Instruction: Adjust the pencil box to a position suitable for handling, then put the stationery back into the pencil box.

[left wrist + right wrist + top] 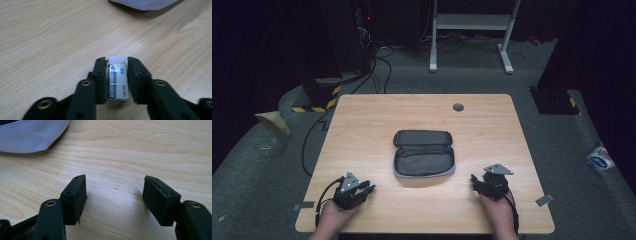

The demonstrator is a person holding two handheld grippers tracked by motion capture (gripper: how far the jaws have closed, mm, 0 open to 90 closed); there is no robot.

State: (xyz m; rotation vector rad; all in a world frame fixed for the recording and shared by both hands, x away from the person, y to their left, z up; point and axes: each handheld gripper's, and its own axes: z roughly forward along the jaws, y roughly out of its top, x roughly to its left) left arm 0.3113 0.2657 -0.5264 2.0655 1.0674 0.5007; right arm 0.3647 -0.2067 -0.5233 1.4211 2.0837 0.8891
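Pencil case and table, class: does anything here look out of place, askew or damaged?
Nothing stands out. The pencil case lies unzipped and flat mid-table, apparently empty. The left gripper holds a white eraser squarely between its jaws. The right gripper is open over the bare wooden table.

Wood table (362,125) w/ open pencil case (424,153) & eraser (117,78) on it

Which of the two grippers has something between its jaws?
The left gripper: a white eraser sits between its jaws. The right gripper has open jaws with bare table between them.
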